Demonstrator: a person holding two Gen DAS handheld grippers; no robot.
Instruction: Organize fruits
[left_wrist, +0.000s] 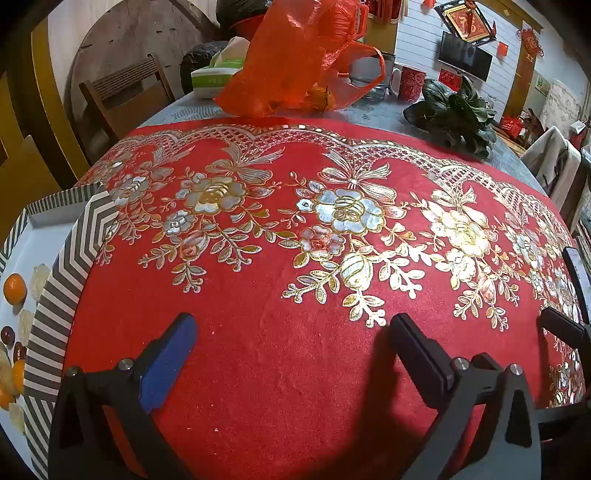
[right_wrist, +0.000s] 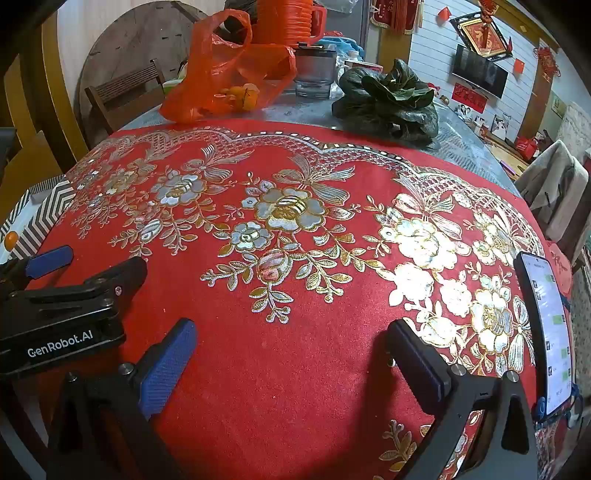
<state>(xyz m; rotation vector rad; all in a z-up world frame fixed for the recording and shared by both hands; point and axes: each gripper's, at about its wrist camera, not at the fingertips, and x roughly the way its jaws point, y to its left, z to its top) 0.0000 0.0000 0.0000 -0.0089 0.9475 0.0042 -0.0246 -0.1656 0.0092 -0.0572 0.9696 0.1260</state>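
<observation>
A tray with a black-and-white chevron rim sits at the table's left edge. It holds an orange, small dark fruits and more orange pieces lower down. At the table's far side a red plastic bag lies with oranges inside it. My left gripper hovers open over the bare red cloth, just right of the tray. My right gripper is open beside it, also over the cloth, with nothing between its fingers. The right wrist view shows the bag, its oranges, the tray and the left gripper.
A red embroidered cloth covers the round table. A bunch of dark leafy greens lies far right. A lit phone stands at the right edge. Cups, a glass jar and a tissue box crowd the back; wooden chairs stand around.
</observation>
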